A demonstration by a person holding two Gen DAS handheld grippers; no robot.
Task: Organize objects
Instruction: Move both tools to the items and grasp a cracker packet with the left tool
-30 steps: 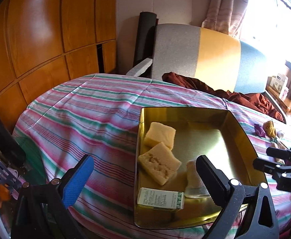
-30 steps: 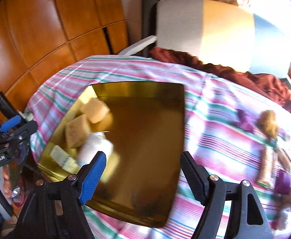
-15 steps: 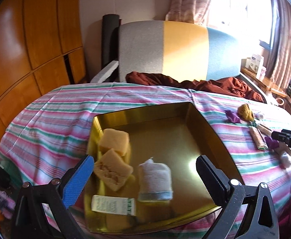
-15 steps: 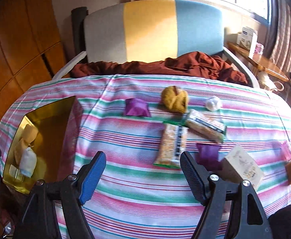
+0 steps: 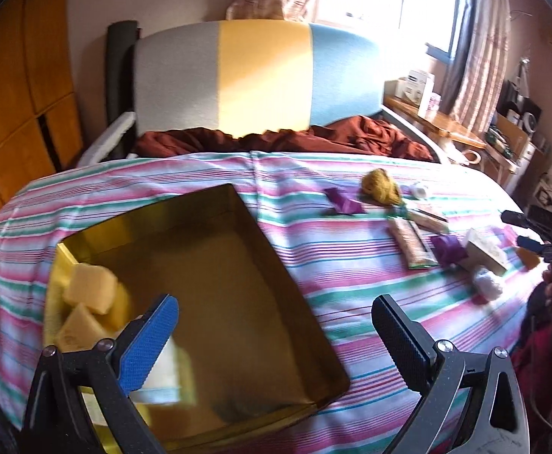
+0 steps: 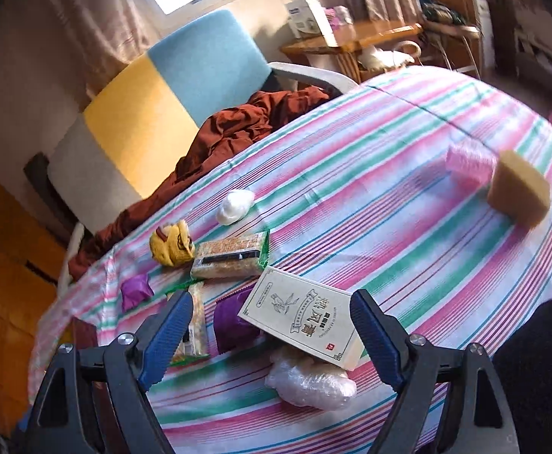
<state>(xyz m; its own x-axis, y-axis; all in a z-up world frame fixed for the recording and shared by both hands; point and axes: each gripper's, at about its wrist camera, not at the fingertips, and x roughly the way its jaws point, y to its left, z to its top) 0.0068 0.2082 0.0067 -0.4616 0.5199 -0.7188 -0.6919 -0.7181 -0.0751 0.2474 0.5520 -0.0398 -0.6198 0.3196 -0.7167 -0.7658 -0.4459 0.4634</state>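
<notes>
Opening w/ nothing gripped, right hand-held gripper (image 6: 272, 325) frames cream printed box (image 6: 302, 319).

White packet (image 5: 164, 376) in gold tin (image 5: 276, 287) half hidden behind blue pad, blurred.

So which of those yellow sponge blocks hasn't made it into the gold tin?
The lone sponge block at the cloth's far right, beside a pink roll; the others sit inside the gold tin.

The left gripper (image 5: 276, 335) is showing black angular arms with silver screws, one finger wearing a blue dotted pad (image 5: 148, 344), the other a black ribbed one. The right gripper (image 6: 270, 335) is wearing blue pads on both fingers.
</notes>
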